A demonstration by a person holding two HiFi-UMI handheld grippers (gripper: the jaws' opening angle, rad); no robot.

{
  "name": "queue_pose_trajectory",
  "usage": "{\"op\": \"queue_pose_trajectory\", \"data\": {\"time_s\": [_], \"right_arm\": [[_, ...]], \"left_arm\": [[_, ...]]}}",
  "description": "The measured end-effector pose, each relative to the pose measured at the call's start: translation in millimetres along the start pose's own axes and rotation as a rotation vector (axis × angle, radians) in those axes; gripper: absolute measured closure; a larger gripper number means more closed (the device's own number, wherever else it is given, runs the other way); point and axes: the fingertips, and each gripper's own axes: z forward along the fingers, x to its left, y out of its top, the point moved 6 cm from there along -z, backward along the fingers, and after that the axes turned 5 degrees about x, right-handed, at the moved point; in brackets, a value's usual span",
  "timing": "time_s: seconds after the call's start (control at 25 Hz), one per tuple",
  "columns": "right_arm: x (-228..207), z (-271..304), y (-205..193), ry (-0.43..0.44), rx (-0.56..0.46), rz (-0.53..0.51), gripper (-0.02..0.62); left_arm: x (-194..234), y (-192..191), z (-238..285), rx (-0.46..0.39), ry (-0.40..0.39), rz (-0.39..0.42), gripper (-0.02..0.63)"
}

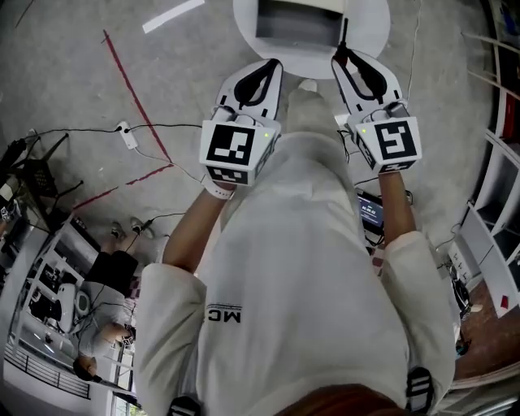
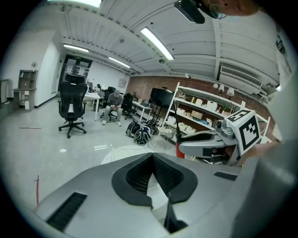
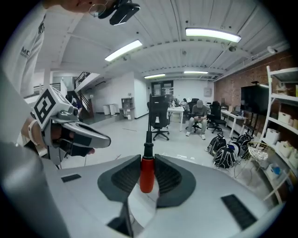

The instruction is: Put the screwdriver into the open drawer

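Note:
The screwdriver has a red handle [image 3: 146, 174] and a black shaft [image 3: 148, 139] that points up and forward. My right gripper [image 3: 147, 160] is shut on the handle. From the head view the shaft [image 1: 343, 36] sticks out past the right gripper [image 1: 342, 54] toward a white drawer unit [image 1: 296, 20] on a round white table [image 1: 374, 24]. The left gripper [image 1: 274, 65] is held beside it, jaws shut with nothing between them [image 2: 152, 158]. Both are held in front of the person's chest, short of the table. The drawer's inside is not visible.
Cables and a power strip [image 1: 127, 134] lie on the grey floor by red tape lines [image 1: 134, 89]. Shelves [image 2: 209, 109] stand at the right. Office chairs [image 3: 159, 116], backpacks [image 3: 226, 153] and a seated person [image 3: 199, 116] are farther off.

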Motion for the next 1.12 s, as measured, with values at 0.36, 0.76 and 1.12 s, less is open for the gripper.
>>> {"op": "queue_pose_trajectory", "data": {"time_s": [0.36, 0.76, 1.12], "right_arm": [[-25.2, 52.3, -17.0, 0.013, 0.084, -0.106, 0.448], [-30.6, 126.6, -45.6, 0.119, 0.208, -0.226, 0.448], [-29.1, 162.1, -73.4, 0.149, 0.353, -0.298, 0.448]], "left_arm": [[9.5, -11.8, 38.2, 0.02, 0.011, 0.012, 0.597], [38.5, -42.4, 59.4, 0.059, 0.054, -0.042, 0.597], [48.3, -60.3, 75.6, 0.086, 0.071, -0.087, 0.597]]}}
